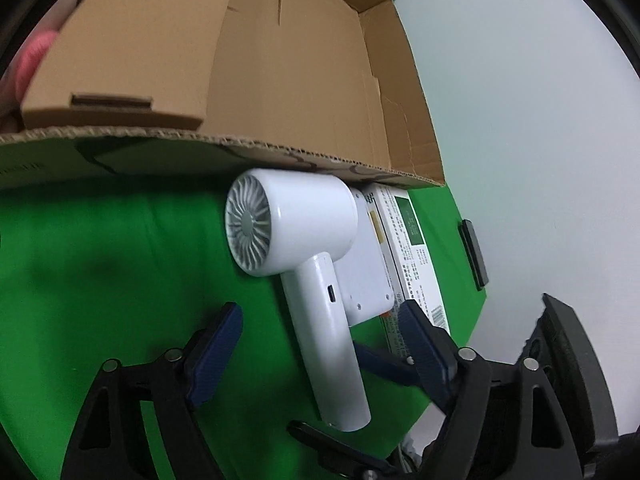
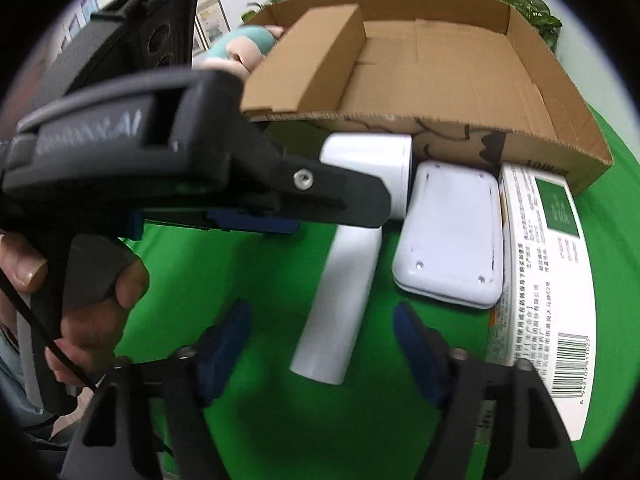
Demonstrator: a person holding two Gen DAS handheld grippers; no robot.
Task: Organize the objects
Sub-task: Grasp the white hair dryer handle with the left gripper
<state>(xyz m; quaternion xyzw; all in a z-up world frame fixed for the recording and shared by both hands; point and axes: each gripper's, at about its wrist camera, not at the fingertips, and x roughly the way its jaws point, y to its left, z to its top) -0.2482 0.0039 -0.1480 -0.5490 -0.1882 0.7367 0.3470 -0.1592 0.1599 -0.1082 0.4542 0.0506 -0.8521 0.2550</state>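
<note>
tabletop (image 1: 100,260): green cloth
cardboard box (image 2: 440,64): open, sitting at the back
hair dryer (image 1: 304,240): white, lying right in front of the box
left gripper (image 1: 316,348): fingers apart, handle between, not pinched
right gripper (image 2: 324,344): same, 2 fingers apart around the handle

Office — framed notices (image 2: 208,20), potted plants (image 2: 520,4)

- Dryer (image 1: 316,220): white, grey vaned grille.
- Box (image 2: 440,64): plain brown cardboard.
- Cloth (image 1: 120,260): solid green.
- Carton (image 2: 540,264): white, green panel, black barcode.
- Pads (image 2: 224,344): blue.
</note>
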